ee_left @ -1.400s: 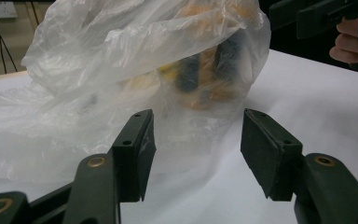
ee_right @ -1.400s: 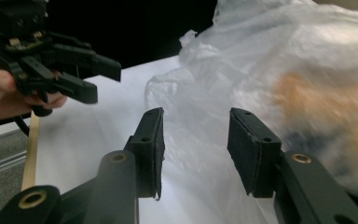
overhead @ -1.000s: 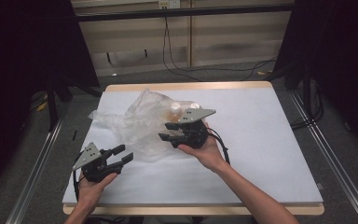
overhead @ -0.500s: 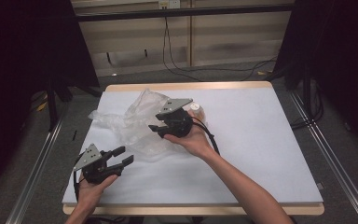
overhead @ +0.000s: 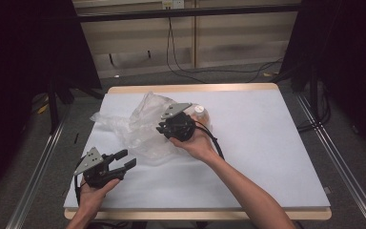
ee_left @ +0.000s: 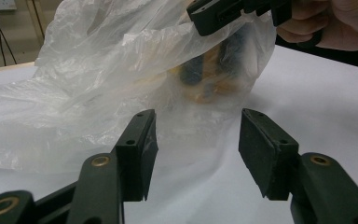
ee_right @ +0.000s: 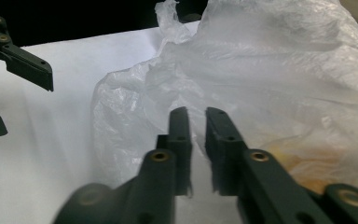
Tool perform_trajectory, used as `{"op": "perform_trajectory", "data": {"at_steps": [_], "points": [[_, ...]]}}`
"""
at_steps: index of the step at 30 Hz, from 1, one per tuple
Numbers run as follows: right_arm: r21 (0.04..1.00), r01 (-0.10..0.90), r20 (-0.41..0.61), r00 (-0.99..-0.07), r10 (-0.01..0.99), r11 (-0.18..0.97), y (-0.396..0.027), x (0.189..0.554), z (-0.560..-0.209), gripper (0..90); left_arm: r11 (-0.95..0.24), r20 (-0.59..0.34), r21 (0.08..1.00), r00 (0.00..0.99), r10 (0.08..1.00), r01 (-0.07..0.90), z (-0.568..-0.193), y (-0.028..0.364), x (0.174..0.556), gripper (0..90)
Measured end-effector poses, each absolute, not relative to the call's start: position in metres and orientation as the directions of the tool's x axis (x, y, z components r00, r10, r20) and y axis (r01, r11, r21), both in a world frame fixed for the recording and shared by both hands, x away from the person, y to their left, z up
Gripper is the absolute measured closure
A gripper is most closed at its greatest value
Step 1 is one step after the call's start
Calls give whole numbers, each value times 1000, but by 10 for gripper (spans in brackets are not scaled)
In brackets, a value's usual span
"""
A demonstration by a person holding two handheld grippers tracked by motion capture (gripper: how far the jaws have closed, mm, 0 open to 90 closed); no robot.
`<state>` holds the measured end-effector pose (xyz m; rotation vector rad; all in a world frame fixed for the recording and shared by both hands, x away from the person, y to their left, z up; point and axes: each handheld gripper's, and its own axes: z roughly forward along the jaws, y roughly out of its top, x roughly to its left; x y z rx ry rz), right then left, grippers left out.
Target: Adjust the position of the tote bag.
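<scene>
Tongs on the right (overhead: 164, 128), at the centre of the high view, have just been closing and now pinch a fold of the clear plastic bag (overhead: 138, 126), which lies crumpled on the white counter (overhead: 267, 157) left of centre. Left tongs (overhead: 124, 160), at lower left, stand released with nothing between them, near the bag's edge.

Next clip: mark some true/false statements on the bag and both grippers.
1. The plastic bag lies on the white table. True.
2. The left gripper is clamped on the bag. False: its fingers stand apart, short of the bag.
3. The right gripper has just been closing, plastic between its fingers. True.
4. The bag is opaque black. False: it is clear, with something orange showing through.
</scene>
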<state>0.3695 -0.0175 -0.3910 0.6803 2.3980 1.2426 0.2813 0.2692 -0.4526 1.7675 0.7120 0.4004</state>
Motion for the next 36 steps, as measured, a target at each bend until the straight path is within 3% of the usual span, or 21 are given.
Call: {"op": "perform_trajectory", "data": {"at_steps": [3,9,26,34,36], "points": [[830,258,-75,-827,557,495,-20,370,-390,900,-187,-82,947,757,648,263,-453,269,282,467],[848,269,-16,-848,530,456,-28,368,-387,900,-186,-84,945,750,656,268,-453,270,282,460],[885,254,9,-847,531,390,-68,355,-368,900,-127,-116,950,702,703,285,-450,279,302,466],[888,259,19,-845,534,379,-72,355,-369,900,-130,-97,952,679,728,276,-441,289,330,392],[890,254,16,-847,531,378,-73,355,-369,900,-102,-134,947,663,736,304,-443,294,339,346]]}}
